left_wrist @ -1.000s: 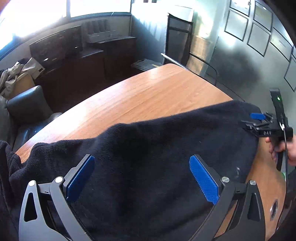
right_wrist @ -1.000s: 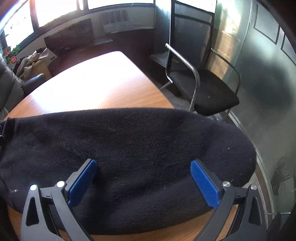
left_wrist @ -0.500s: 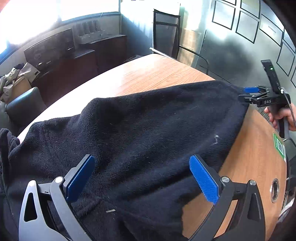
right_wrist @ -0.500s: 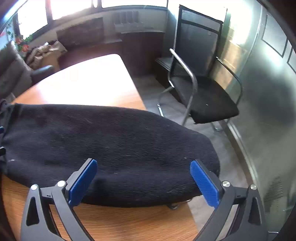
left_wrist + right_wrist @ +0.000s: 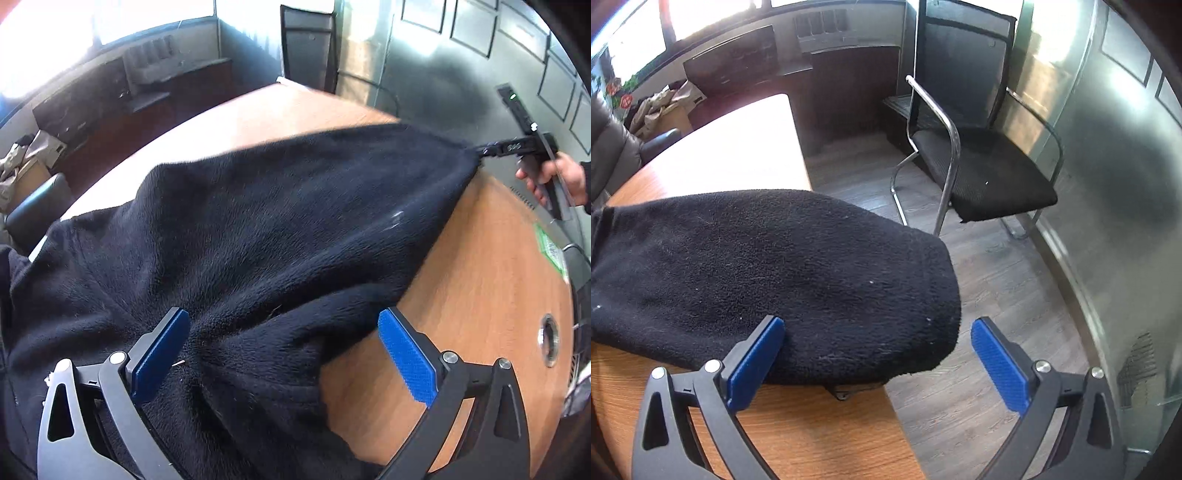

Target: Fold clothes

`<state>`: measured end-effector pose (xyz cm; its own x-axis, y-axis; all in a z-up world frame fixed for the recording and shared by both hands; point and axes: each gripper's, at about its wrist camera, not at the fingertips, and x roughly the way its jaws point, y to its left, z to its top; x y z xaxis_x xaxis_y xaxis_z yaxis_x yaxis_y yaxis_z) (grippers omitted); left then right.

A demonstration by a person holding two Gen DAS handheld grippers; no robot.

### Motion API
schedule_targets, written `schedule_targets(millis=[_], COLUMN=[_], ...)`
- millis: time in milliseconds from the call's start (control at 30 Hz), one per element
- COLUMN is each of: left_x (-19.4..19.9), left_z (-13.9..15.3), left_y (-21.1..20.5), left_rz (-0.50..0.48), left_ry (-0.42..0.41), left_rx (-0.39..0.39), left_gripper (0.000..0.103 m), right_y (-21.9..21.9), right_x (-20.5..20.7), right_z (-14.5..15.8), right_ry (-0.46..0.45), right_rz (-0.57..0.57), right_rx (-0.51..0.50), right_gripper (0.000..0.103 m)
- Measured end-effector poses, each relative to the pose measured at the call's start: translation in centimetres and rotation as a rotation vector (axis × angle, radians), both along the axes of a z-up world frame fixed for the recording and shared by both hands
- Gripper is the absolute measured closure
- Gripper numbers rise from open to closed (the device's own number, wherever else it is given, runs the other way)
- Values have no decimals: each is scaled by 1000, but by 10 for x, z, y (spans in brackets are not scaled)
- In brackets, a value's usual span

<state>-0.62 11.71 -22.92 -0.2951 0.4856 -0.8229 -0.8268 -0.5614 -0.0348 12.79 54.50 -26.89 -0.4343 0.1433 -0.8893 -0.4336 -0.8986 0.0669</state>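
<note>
A black fleece garment [image 5: 258, 221] lies spread across the wooden table [image 5: 498, 295]. My left gripper [image 5: 284, 354] stands open low over its near part, with a bunched fold of fleece between the blue pads. Far right in the left wrist view, a hand [image 5: 550, 173] holds my right gripper [image 5: 480, 151] at the garment's far corner. In the right wrist view the garment's rounded end [image 5: 812, 277] hangs slightly past the table edge. My right gripper [image 5: 879, 362] is open there. Its left pad [image 5: 757, 362] touches the fleece and its right pad [image 5: 1001, 362] is over the floor.
A black mesh chair with chrome arms [image 5: 979, 166] stands on the floor beyond the table edge. A metal cable grommet [image 5: 548, 339] and a green sticker [image 5: 550, 251] mark the table's right side. Dark cabinets [image 5: 147, 92] line the back wall; a leather chair [image 5: 33, 210] sits at left.
Both views have shifted over the garment. More bare wood shows at the right of the left view, fleece bunches between the left fingers, and the right pad now clears the garment's end.
</note>
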Motion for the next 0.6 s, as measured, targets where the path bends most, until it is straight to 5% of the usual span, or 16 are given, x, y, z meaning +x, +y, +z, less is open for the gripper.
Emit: schedule_targets(millis=[67, 200, 367, 600], left_x=[-1, 8, 26, 22], left_z=[3, -21, 15, -5], left_y=[-4, 1, 10, 35], left_rz=[4, -28, -120, -145], left_ry=[-13, 7, 36, 0], left_rx=[12, -101, 11, -38], left_gripper=[0, 0, 0, 0], right_y=[-1, -2, 14, 40], right_x=[6, 23, 18, 4], right_z=[7, 13, -1, -20], right_ry=[31, 128, 178, 212], right_rz=[43, 6, -56, -140], right_rx=[-58, -162, -258, -341], right_gripper=[0, 0, 0, 5])
